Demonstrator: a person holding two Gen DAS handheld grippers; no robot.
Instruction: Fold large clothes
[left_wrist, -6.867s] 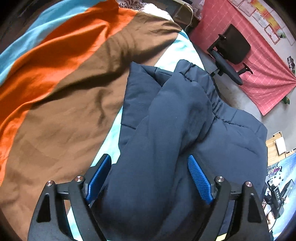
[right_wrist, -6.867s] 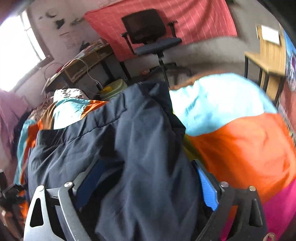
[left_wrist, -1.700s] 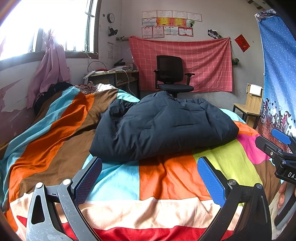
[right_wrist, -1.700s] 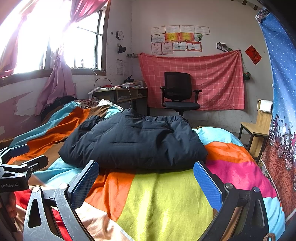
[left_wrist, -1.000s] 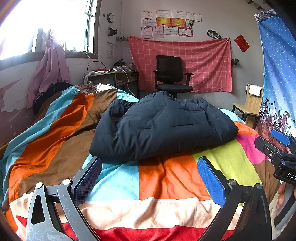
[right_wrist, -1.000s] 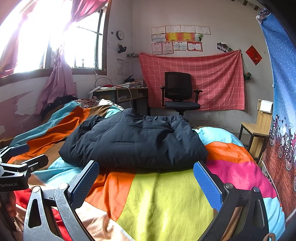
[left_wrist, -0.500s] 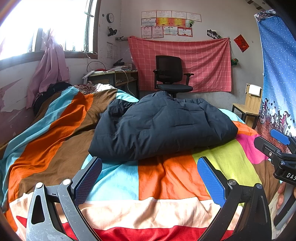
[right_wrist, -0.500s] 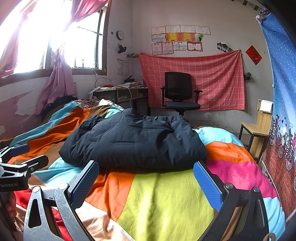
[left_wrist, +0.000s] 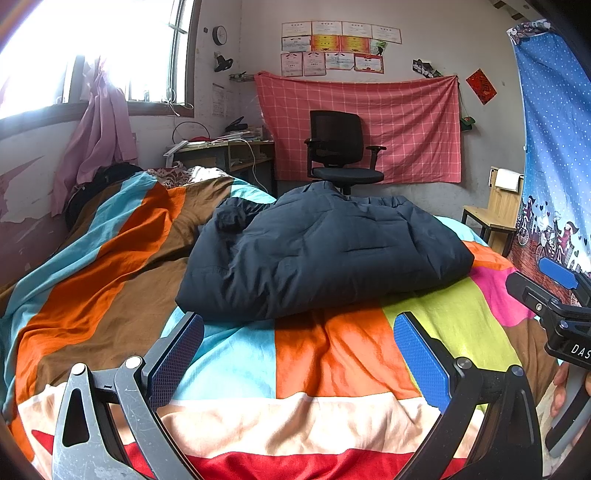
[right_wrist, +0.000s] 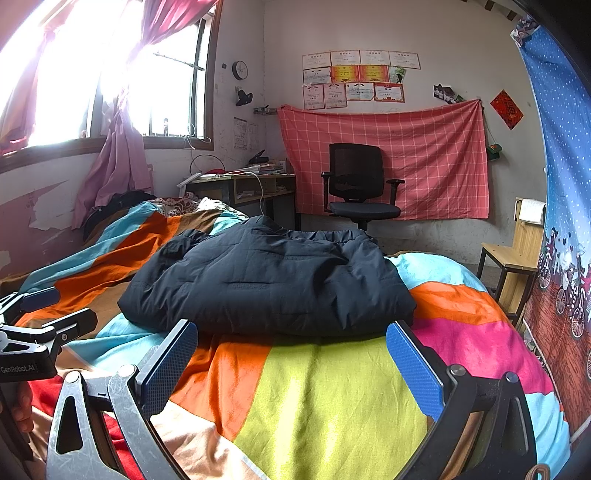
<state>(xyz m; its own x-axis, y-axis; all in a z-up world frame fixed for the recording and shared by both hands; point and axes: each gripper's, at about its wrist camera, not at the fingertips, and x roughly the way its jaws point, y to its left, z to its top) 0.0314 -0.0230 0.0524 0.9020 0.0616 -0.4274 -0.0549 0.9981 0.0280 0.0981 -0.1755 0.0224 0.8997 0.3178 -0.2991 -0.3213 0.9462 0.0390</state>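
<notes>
On the striped bedspread (left_wrist: 229, 369), a puffy navy jacket (left_wrist: 325, 251) lies folded.

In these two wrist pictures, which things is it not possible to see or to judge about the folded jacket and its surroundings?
- Dark jacket: its underside and far side, so how the sleeves are tucked; its own bulk hides them in both views.
- Wall certificates: print too small to read.
- Window: outside is overexposed.
- Bedspread: near edge cut off by the frame and by the left gripper and right gripper.
</notes>
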